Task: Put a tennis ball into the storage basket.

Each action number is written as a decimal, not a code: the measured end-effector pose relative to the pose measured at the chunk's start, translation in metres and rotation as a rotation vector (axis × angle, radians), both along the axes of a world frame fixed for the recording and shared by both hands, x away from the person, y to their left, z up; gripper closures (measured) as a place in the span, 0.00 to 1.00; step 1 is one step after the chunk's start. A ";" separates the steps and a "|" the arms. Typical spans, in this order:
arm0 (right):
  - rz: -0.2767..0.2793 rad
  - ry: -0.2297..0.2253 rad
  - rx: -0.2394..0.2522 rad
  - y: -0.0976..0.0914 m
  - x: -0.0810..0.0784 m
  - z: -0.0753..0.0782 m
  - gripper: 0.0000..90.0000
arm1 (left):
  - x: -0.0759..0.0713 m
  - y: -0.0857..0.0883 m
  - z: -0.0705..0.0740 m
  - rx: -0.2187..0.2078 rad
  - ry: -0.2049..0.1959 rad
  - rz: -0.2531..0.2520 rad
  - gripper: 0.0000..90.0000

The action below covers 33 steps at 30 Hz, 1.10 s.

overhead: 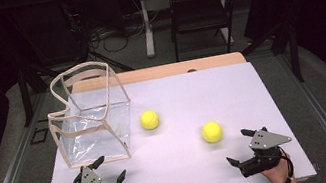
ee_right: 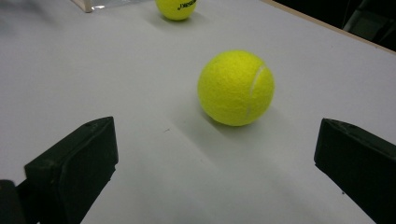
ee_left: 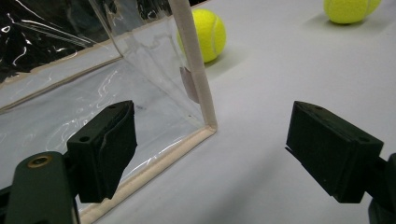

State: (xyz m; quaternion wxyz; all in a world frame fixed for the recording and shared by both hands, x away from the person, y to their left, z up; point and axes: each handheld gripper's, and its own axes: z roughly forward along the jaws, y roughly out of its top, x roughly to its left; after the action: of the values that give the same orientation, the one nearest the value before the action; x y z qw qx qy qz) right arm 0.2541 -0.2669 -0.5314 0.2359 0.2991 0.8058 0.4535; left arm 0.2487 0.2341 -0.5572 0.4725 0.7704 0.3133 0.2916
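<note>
Here the right gripper [overhead: 240, 147] rests low at the near edge of the white tabletop [overhead: 231, 89], its black jaws spread wide with nothing between them. The nearer yellow felt tennis ball [overhead: 212, 132] lies just ahead of the fingertips and a little toward the table's middle, apart from both pads; being round, it offers no long axis to line up with. In the right gripper view that ball [ee_right: 236, 87] sits between the lines of the two jaws but beyond their tips, so a straight push forward looks like the move that would bring it into the gap.

The left gripper [overhead: 112, 168] is likewise spread and empty, pointing at the near corner of the clear plastic bag with beige fabric trim [overhead: 92, 116], which stands open. The second yellow tennis ball [overhead: 149, 119] lies beyond it, beside the bag. The left gripper view shows that ball [ee_left: 211, 35] partly behind the bag's trimmed edge [ee_left: 194, 65], a closeness the high view flattens.
</note>
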 end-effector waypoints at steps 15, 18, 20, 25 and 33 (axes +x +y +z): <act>0.012 0.043 -0.046 0.003 0.006 -0.002 0.00 | 0.001 -0.003 -0.001 0.000 0.004 -0.011 0.18; 0.012 0.052 -0.056 0.003 0.007 -0.003 0.00 | 0.001 -0.005 -0.001 0.006 0.005 -0.019 0.18; 0.011 0.056 -0.060 0.003 0.008 -0.002 0.00 | 0.001 -0.006 -0.001 0.008 0.005 -0.018 0.18; 0.008 0.063 -0.065 0.004 0.013 0.004 0.00 | 0.002 -0.006 -0.001 0.013 0.004 -0.014 0.18; 0.007 0.094 -0.098 0.008 0.020 0.012 0.00 | 0.003 -0.006 -0.002 0.012 0.009 -0.022 0.18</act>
State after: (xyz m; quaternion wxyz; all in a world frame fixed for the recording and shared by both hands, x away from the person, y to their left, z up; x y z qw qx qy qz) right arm 0.2739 -0.2589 -0.5195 0.2105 0.3055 0.8382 0.3997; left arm 0.2514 0.2280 -0.5593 0.4696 0.7779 0.3053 0.2849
